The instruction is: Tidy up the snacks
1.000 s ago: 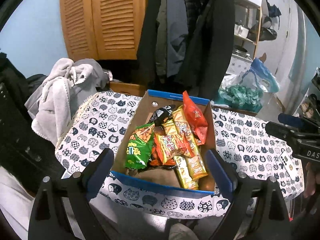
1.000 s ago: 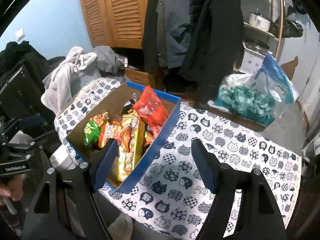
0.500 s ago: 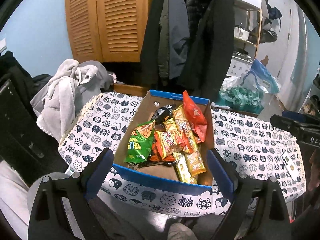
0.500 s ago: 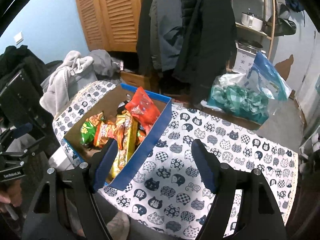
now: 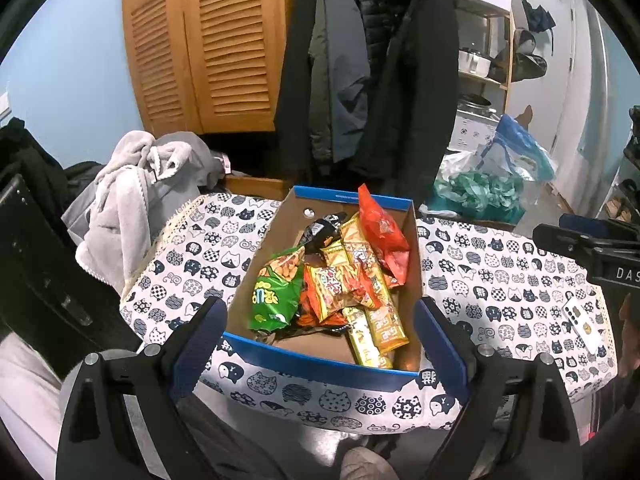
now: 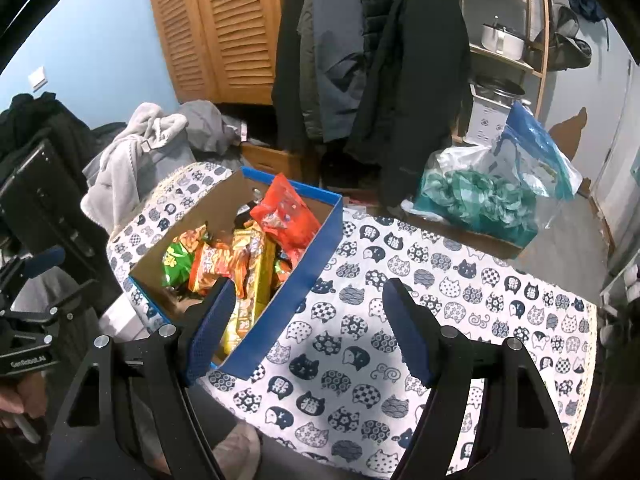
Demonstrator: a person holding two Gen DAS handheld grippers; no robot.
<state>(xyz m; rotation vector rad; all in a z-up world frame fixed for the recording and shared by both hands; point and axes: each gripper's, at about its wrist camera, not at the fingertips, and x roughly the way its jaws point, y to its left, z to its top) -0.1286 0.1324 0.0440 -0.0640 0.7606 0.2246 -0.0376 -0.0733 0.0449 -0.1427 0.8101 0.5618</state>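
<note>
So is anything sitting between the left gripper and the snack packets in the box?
Only the box's near blue wall, which the open left gripper would have to clear from above. Past it, the green packet and the yellow bars lie uncovered; the box has no lid.

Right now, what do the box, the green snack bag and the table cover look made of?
Box: looks like cardboard, with a plain brown matte inside, a blue printed outside and thin, stiff walls.
Green snack bag: glossy plastic film, probably; it is crinkled and catches highlights.
Table cover: looks like woven fabric with a matte cat print; it drapes over the edge, with a lace-like trim at the far left.
</note>
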